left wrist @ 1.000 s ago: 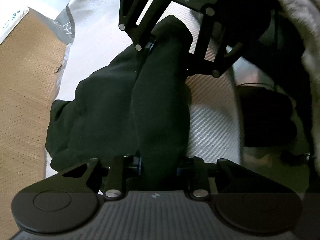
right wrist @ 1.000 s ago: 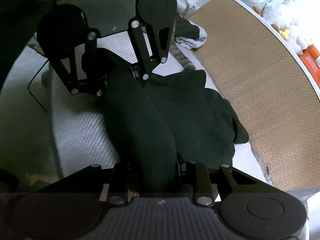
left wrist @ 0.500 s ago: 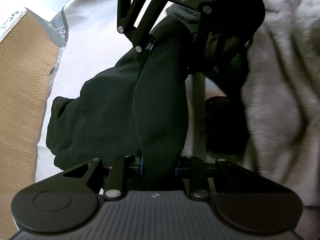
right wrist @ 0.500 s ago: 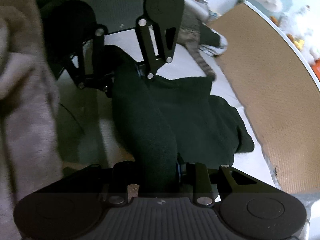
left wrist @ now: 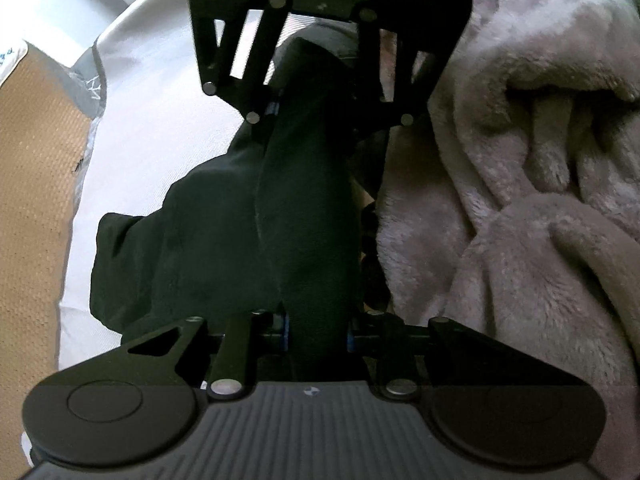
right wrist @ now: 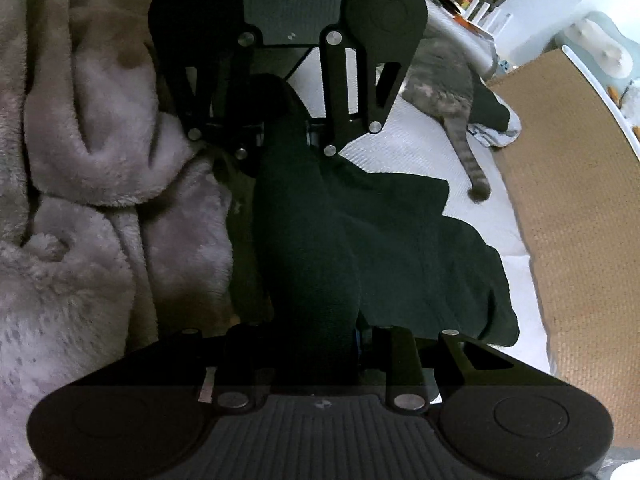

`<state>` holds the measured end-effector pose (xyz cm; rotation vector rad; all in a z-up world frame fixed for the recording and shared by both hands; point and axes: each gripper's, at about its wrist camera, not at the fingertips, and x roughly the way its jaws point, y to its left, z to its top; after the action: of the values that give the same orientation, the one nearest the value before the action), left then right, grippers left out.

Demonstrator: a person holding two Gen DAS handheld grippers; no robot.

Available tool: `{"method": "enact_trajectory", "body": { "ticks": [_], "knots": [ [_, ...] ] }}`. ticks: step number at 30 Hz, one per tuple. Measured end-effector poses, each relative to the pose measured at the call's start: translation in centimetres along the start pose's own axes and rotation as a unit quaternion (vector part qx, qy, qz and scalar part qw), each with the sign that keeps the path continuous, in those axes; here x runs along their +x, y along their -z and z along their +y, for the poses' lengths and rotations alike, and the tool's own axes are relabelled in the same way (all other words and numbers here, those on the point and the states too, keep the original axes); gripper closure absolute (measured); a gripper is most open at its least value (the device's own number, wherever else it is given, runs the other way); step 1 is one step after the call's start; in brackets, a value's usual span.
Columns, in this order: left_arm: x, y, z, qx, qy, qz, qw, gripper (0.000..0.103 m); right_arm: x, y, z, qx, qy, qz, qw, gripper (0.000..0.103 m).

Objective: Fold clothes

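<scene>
A dark garment (left wrist: pixel 192 232) is bunched into a thick roll stretched between my two grippers. The rest of it droops onto the white sheet (left wrist: pixel 160 128). In the left wrist view my left gripper (left wrist: pixel 316 328) is shut on the near end of the roll. My right gripper (left wrist: pixel 316 112) faces it at the top, clamped on the far end. The right wrist view mirrors this. There my right gripper (right wrist: pixel 316 336) is shut on the garment (right wrist: pixel 400 240), and my left gripper (right wrist: pixel 284 132) holds the other end. The cloth hides the pads.
A grey plush blanket (left wrist: pixel 520 208) lies heaped beside the garment, seen as the blanket (right wrist: pixel 80 168) at left in the right wrist view. A grey tabby cat (right wrist: pixel 444 80) lies on the sheet (right wrist: pixel 420 148) behind. A tan woven mat (right wrist: pixel 568 208) borders the bed.
Both grippers have lifted and carried the garment sideways toward the plush blanket, which now fills one side of each view. The cat has come into the right wrist view.
</scene>
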<state>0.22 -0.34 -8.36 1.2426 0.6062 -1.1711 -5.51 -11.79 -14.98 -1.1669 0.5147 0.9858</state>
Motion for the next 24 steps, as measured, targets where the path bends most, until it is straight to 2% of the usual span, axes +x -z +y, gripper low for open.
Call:
{"method": "enact_trajectory", "body": {
  "ticks": [5, 13, 18, 24],
  "knots": [
    [-0.9, -0.4, 0.5, 0.001, -0.011, -0.004, 0.9999, 0.078, -0.2, -0.3, -0.7, -0.010, 0.015, -0.001, 1.000, 0.072],
    [-4.5, -0.9, 2.7, -0.021, -0.056, -0.030, 0.9978, 0.079, -2.3, -0.8, -3.1, 0.000, 0.063, -0.017, 0.998, 0.072],
    [-5.9, -1.5, 4.6, -0.018, -0.077, -0.030, 0.9964, 0.079, -3.2, -1.1, -5.2, 0.000, 0.073, -0.023, 0.997, 0.071],
    [-6.3, -2.1, 8.9, -0.020, -0.091, -0.017, 0.9955, 0.078, -3.0, -1.1, -10.8, 0.029, 0.055, -0.034, 0.997, 0.068]
  ]
}}
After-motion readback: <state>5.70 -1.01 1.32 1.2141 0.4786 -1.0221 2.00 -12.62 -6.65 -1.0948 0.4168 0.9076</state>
